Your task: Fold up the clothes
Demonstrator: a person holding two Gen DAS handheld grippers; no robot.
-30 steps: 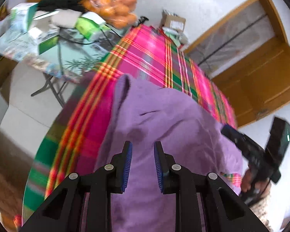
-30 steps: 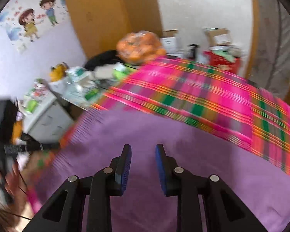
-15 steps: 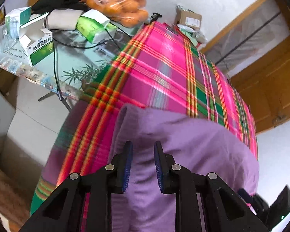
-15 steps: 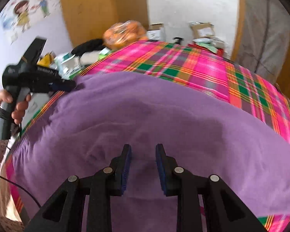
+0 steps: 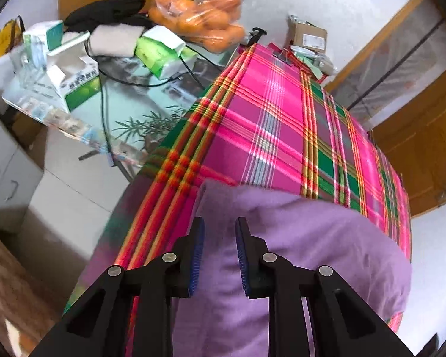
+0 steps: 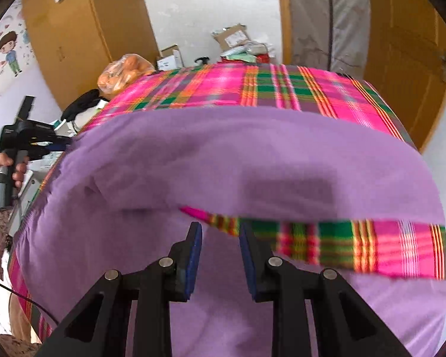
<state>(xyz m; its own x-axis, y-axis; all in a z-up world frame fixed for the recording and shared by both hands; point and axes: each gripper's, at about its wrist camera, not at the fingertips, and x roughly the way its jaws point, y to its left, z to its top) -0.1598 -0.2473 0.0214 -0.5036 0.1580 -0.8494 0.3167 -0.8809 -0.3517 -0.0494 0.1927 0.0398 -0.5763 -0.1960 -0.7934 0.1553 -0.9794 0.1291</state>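
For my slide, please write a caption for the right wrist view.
Open right gripper above a purple garment on the plaid tablecloth.

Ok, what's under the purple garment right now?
The plaid cloth lies under the purple garment; a strip of it shows between the garment's folded-over part and the layer nearer the right claw. Whatever else the garment covers is hidden.
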